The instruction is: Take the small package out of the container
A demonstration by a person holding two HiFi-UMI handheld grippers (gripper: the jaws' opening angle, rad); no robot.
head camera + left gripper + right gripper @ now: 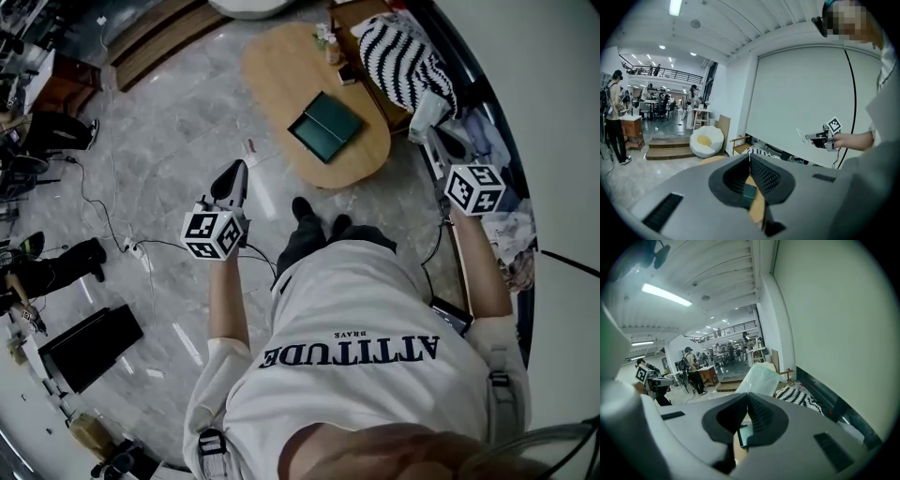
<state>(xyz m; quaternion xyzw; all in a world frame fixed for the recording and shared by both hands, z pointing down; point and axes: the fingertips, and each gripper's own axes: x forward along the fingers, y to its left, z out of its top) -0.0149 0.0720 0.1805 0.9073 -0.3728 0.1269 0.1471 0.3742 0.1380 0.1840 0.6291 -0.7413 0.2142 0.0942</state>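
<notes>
Grey marble flooring [169, 131] spreads under the person, with a plain white wall [834, 310] close on the right side. The small package [761, 378], a pale, see-through bag, sticks out past the tips of the right gripper [749, 397], whose jaws are pressed together on its lower edge. In the head view the bag hangs off the right end of the table, well apart from the container and just beside a black-and-white striped cloth [398, 61].

The container [325, 127], a flat dark green box, lies on an oval wooden table [281, 66], near the end closest to the person (whether its lid is open I cannot tell). A few small bottles [328, 42] stand at the table's far edge.

The left gripper [236, 176] is held over the floor to the left of the table, away from the container. Its jaws meet at the tips with nothing between them.

Both grippers are raised in front of the person, who wears a white T-shirt [347, 328], each with its marker cube toward the body. A thin black cable [94, 197] trails across the floor at the left. In the left gripper view a white beanbag [707, 140] with a yellow middle sits beyond the table, beside low wooden steps [670, 147].
</notes>
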